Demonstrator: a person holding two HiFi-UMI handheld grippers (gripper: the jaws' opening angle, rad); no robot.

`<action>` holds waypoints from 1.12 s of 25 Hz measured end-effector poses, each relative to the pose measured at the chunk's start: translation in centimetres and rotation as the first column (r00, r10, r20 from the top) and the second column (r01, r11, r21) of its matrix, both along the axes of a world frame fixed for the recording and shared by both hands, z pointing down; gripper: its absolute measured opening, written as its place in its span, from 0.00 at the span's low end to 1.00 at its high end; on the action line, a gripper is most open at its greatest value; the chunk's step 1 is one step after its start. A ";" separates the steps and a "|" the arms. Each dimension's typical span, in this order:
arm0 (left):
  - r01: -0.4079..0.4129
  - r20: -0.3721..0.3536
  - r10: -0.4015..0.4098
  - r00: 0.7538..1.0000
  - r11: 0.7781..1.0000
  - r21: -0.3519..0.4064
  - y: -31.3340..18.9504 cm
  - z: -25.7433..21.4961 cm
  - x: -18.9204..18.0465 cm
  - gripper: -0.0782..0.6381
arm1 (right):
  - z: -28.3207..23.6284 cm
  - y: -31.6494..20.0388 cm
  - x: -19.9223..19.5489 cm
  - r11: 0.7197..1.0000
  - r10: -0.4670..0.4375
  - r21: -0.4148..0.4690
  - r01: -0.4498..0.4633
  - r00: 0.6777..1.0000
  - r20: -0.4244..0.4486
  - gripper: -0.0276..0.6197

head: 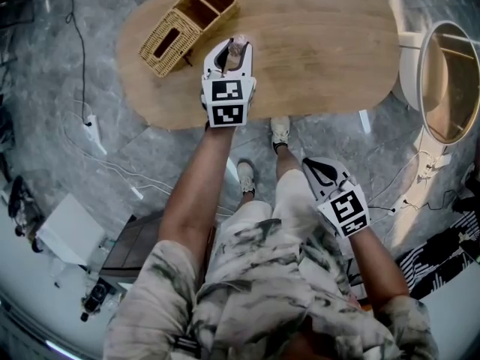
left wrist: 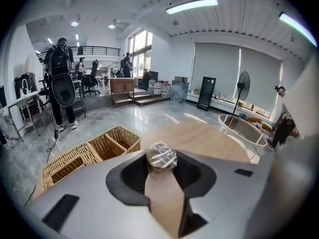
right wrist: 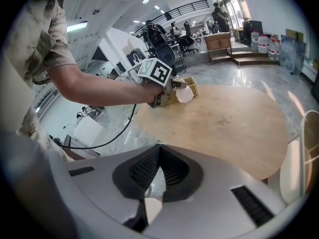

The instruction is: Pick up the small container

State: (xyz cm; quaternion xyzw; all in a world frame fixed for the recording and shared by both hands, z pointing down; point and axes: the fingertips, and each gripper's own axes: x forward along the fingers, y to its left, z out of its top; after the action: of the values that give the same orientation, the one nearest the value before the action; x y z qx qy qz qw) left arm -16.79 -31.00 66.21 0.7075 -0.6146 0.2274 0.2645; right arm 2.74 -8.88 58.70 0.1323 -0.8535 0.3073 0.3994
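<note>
Left gripper view gives me the grasp plainly: the left gripper (left wrist: pixel 160 166) has its fingers (left wrist: pixel 130 172) partly closed on the container (left wrist: pixel 161 156). One dark pad presses on each side, so the gap between them is just the width of the thing. It is a small round piece with a clear, crinkled top, and it sits out at the fingertips rather than deep between them. I take that to be because it is too small to reach any other way, and because a tip grip leaves the top uncovered. The gripper is roughly level and the container upright, which I judge is meant to keep whatever is inside from tipping. In the head view the container hangs over the near left part of the wooden surface (head: pixel 322 43), just beside the open end compartments of the basket (head: pixel 187 25) but not touching it. From the right gripper view it looks raised off the surface, though I can't make out the gap beneath it for certain. If it is up, the pick is about done. The right gripper (right wrist: pixel 158 151) hangs low by the person's leg, well away from the surface. Its fingers are closed tip to tip with nothing between them. I read that as parked, since one gripper is enough for this job.
</note>
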 end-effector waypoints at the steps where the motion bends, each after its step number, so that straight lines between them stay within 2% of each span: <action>1: -0.003 -0.001 0.003 1.000 1.000 0.000 0.1 -0.4 -0.1 0.32 | -0.1 0.0 -0.1 1.000 0.001 0.001 -0.001 1.000 0.003 0.08; 14: -0.050 -0.016 0.050 0.999 0.999 0.008 2.2 -6.3 -0.8 0.32 | -1.5 1.0 -1.2 1.000 0.008 0.027 -0.009 0.999 0.032 0.08; 28: -0.120 -0.041 0.121 0.992 0.992 0.029 5.8 -15.0 -0.5 0.32 | -5.4 3.0 -2.5 0.996 -0.006 0.088 0.000 0.998 0.066 0.08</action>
State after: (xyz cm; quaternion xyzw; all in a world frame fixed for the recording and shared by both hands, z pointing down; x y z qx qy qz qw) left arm -17.30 -25.19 51.17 0.7516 -0.5679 0.2196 0.2539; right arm 0.28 -5.84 53.32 0.1383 -0.8792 0.2731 0.3651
